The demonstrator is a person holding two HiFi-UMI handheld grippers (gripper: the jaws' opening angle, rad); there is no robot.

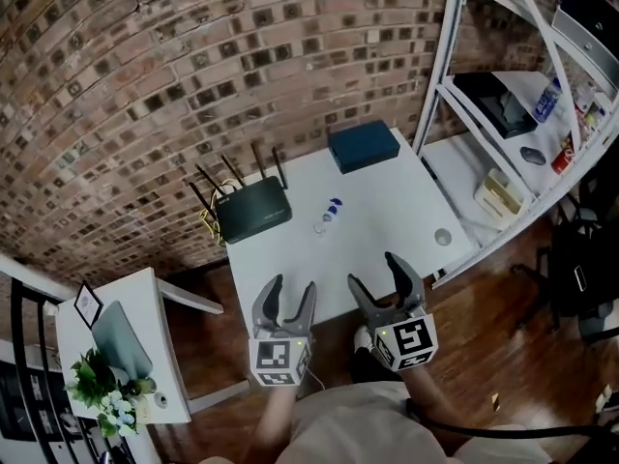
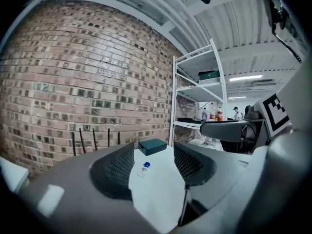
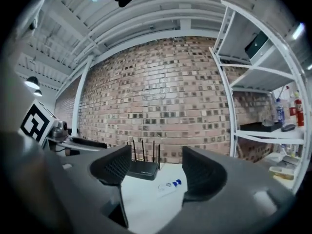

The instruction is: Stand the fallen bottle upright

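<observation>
A small clear bottle (image 1: 327, 215) with a blue cap lies on its side near the middle of the white table (image 1: 387, 211). It also shows as the bottle (image 2: 143, 169) far ahead between the left jaws, and as the bottle (image 3: 170, 185) between the right jaws. My left gripper (image 1: 290, 286) hovers at the table's near edge, jaws apart and empty; the left gripper view shows this gripper (image 2: 153, 162) well short of the bottle. My right gripper (image 1: 373, 271) sits beside it, fingers spread wide with nothing between them, as the right gripper (image 3: 156, 172) confirms.
A black router (image 1: 253, 208) with antennas stands at the table's back left against the brick wall. A dark teal box (image 1: 364, 146) lies at the back right. A white shelving rack (image 1: 503, 162) stands to the right, and a low side table (image 1: 155, 298) with a plant to the left.
</observation>
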